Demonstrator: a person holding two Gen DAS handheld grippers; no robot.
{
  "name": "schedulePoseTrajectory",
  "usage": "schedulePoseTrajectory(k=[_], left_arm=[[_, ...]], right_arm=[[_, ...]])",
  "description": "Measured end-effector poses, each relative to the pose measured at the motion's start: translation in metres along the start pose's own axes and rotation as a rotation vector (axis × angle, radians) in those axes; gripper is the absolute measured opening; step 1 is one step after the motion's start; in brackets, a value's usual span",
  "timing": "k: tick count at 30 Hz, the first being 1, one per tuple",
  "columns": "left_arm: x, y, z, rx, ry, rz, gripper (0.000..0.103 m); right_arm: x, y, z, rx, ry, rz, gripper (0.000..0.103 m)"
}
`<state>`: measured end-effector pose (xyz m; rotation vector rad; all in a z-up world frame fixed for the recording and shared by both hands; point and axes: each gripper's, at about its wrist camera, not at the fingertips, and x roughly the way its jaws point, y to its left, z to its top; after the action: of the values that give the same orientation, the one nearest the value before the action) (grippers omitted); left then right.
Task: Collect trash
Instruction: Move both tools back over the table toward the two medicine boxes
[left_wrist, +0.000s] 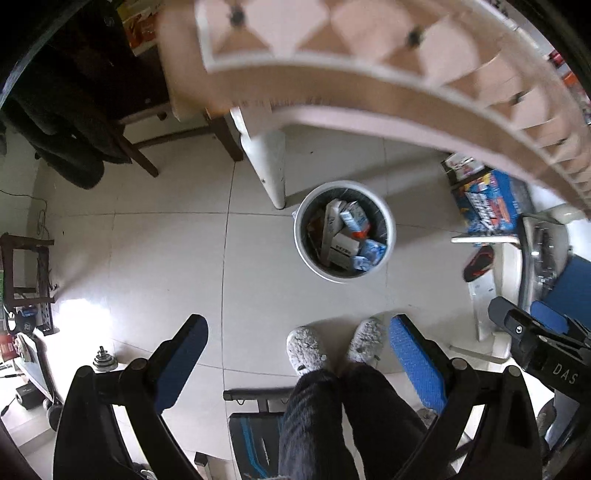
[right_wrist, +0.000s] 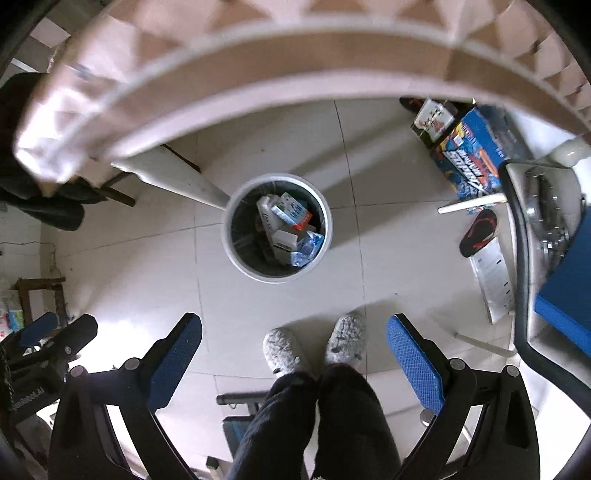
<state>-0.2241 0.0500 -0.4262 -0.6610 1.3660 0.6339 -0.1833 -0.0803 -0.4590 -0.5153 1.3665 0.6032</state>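
Hovering above the tiled floor, the left gripper (left_wrist: 297, 354) and the right gripper (right_wrist: 293, 350) are both pointing downward with jaws spread wide and nothing held between them. The white trash bin (left_wrist: 309, 254) is standing on the floor just beside a white table leg (left_wrist: 266, 168), ahead of the person's grey slippers (left_wrist: 306, 350). It is holding cartons (left_wrist: 345, 247) and crumpled blue-and-white wrappers (left_wrist: 369, 254) inside a dark liner. These contents are appearing light; the cartons are looking stiff enough to pinch across a narrow edge, while the wrappers are likely crushing and slipping, so a bunched fold is offering the better hold. A blurred lattice table edge (left_wrist: 369, 92) is covering the upper field, hiding the tabletop. No loose trash is clearly making itself out on the floor; whether the boxes (left_wrist: 487, 199) at right are trash is not being shown.
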Motion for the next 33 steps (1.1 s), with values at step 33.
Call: schedulePoseTrajectory(k=[33], left_arm=[[-0.108, -0.29, 0.415, -0.113, -0.147, 0.063, 0.1]], right_arm=[[-0.193, -0.209, 0.497, -0.29, 0.014, -0.264, 0.101]])
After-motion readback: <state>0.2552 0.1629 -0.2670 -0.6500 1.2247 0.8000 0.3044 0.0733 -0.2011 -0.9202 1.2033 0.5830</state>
